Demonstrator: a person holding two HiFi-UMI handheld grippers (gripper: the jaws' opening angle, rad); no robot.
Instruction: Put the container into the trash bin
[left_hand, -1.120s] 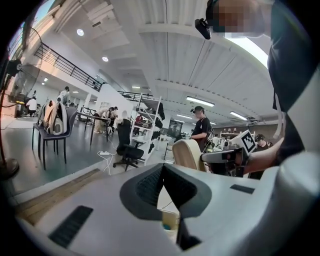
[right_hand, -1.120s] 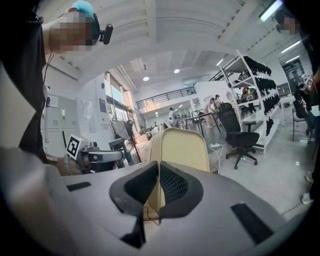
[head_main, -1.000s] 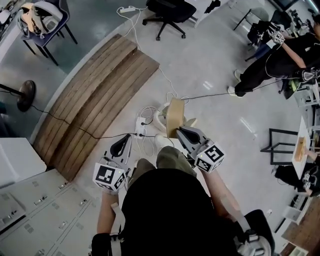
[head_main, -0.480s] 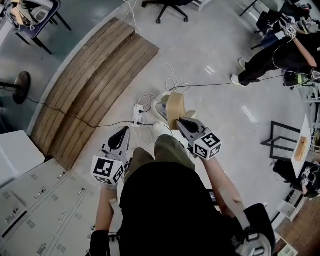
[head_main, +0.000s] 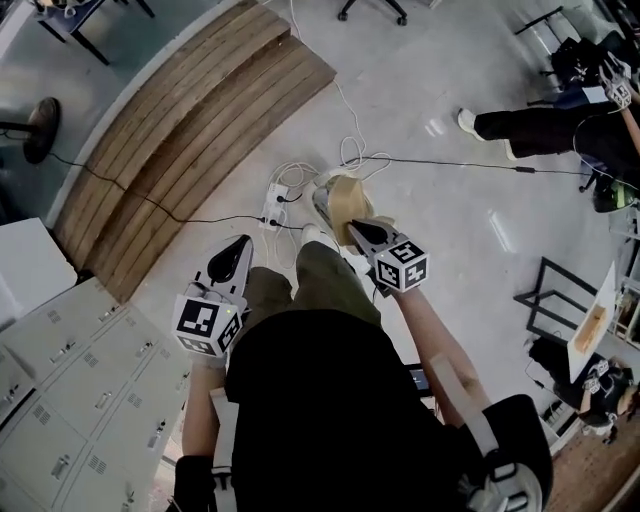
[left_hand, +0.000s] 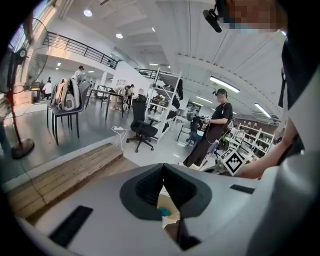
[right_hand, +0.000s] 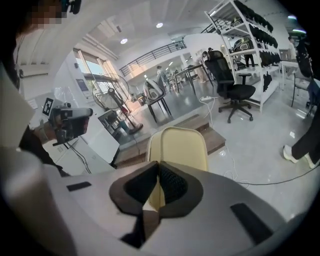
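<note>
Right gripper (right_hand: 159, 165): fingers (right_hand: 172, 187) pressed together on the near edge of the beige container (right_hand: 182, 145). The container stands upright and projects well beyond the fingertips. In the head view it is carried above the floor, just right of the white power strip (head_main: 273, 207). Left gripper (left_hand: 163, 167): fingers together with nothing clamped between them, on the person's side of the power strip and well apart from the container.

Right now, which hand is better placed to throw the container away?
Right. The right gripper is shut on the container, holding it out front; the left gripper is shut, empty and off to the side.
</note>
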